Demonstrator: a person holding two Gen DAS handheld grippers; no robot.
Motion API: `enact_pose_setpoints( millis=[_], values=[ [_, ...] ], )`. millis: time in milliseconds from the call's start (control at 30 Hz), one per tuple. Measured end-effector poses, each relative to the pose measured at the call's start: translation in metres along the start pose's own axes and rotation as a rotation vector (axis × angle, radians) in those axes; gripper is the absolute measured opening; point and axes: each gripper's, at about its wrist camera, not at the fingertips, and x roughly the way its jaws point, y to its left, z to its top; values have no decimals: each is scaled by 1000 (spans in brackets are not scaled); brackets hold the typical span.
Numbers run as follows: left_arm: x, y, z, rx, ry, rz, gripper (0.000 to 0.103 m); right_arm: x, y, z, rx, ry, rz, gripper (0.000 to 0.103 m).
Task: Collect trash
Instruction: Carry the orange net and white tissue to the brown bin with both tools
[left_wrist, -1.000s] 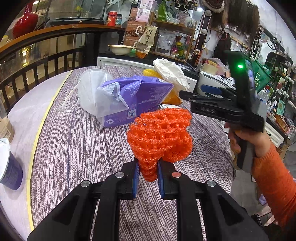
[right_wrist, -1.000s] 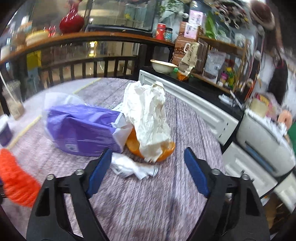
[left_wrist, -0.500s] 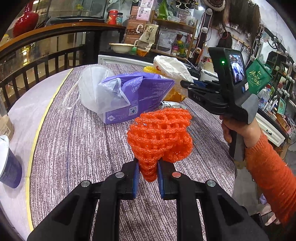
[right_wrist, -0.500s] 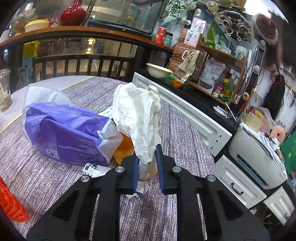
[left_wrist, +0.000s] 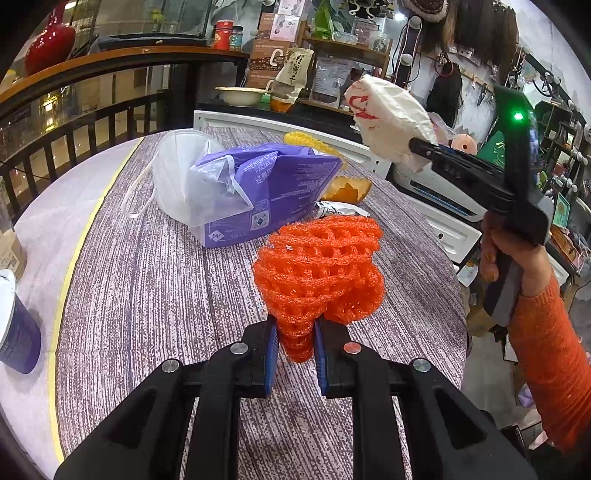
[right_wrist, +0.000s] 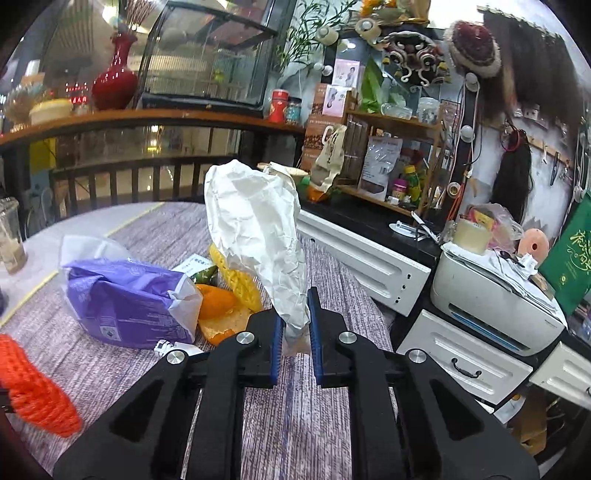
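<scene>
Now, from the left wrist, the left gripper (left_wrist: 294, 345) is clamped on the orange foam fruit net (left_wrist: 319, 264) above the table (left_wrist: 147, 295), as it was a second ago. The right gripper (left_wrist: 415, 144) has risen, carrying the crumpled white paper bag (left_wrist: 391, 123) clear of the purple tissue pack (left_wrist: 273, 188).

From the right wrist, its fingers pinch the bag's lower end; the orange peel (right_wrist: 218, 314) it covered lies exposed. Both grippers are loaded, so dropping off probably comes next.

Left gripper (left_wrist: 295, 345) and right gripper (right_wrist: 295, 334), jaws clamped, both raised
</scene>
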Motion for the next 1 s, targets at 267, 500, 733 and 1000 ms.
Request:
enact_pose_setpoints(
  millis=[267,500,733,1000],
  values=[
    [-3,-9,3,17,-14,-20,17,-39,-20,-13,58,-17,29,13],
    [1,-30,7,34,-22,-58,17,-75,-45,-34,111,-22,18,14],
    [3,-66,13,87,-43,-99,17,-97,-83,-67,207,24,-12,14],
    [15,-110,20,144,-44,-154,17,-104,-131,-118,324,109,-107,14]
  ],
)
